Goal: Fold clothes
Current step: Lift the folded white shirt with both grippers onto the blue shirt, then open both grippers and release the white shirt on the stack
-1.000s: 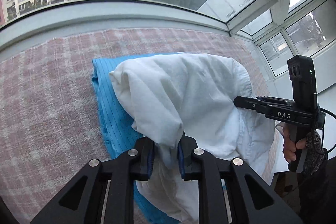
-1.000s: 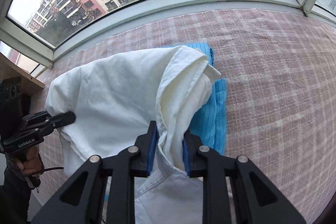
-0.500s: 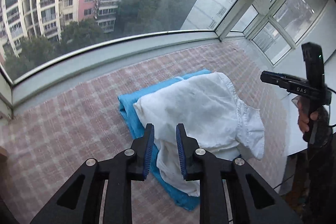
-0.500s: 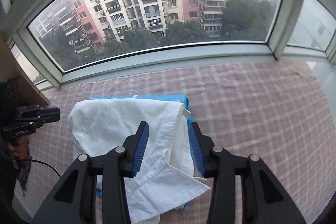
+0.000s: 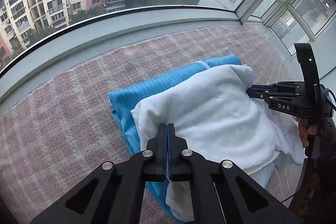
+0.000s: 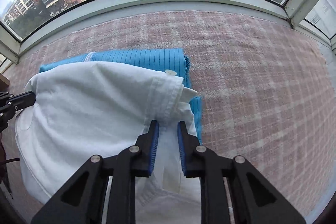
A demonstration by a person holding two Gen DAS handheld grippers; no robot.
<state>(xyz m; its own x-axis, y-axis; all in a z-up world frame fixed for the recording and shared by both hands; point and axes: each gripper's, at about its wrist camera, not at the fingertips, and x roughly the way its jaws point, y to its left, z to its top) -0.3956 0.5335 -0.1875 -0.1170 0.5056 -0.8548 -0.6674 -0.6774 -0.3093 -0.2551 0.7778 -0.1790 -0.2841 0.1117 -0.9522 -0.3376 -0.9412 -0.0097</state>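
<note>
A pink checked blanket (image 6: pixel 252 77) covers the whole window ledge, and on it lies one folded blue garment (image 6: pixel 136 58) with one white shirt (image 6: pixel 84 108) heaped on top. Two grippers work it. The left gripper (image 5: pixel 167 127) has its pads pressed flat together on the shirt's near edge, a thin pinch of cloth. The right gripper (image 6: pixel 167 124) clamps a thicker bunch by the collar. Only the right view shows that collar and its white button (image 6: pixel 170 72); only the left view shows the person's hand (image 5: pixel 305 131) on the other tool's handle, and a green light (image 5: pixel 310 59) glowing on it.
</note>
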